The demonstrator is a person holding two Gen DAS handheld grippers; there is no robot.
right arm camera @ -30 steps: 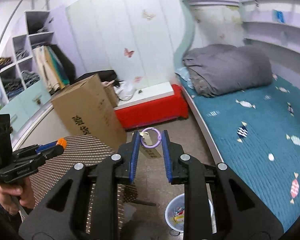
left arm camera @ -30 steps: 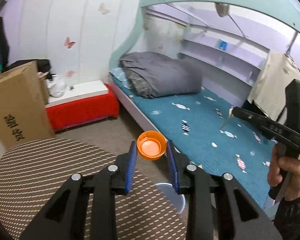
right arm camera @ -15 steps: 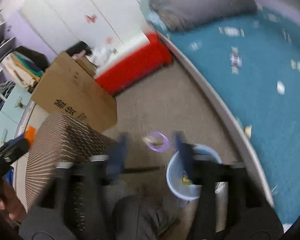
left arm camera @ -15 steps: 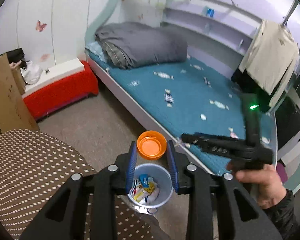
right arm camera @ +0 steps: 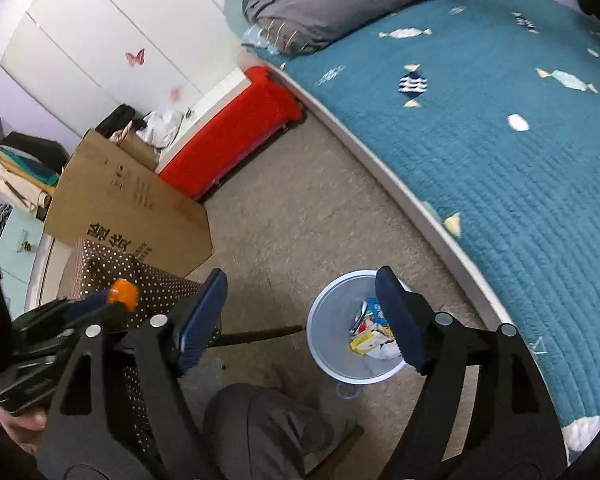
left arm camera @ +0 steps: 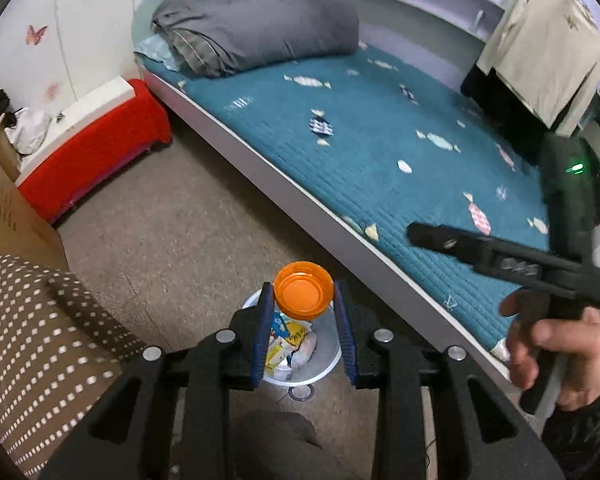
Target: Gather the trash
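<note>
Left gripper (left arm camera: 303, 300) pinches an orange cap (left arm camera: 303, 295), hollow side facing camera, above the bin (left arm camera: 328, 364); right gripper (right arm camera: 300, 312) gapes empty.

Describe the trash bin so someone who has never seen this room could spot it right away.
Start at the bed with the teal quilt; on the floor beside its white edge stands the trash bin. It is a small, round, pale blue pail, open-topped, with wrappers inside. Nothing else on that floor is round or pale blue, unlike the cardboard box.
</note>
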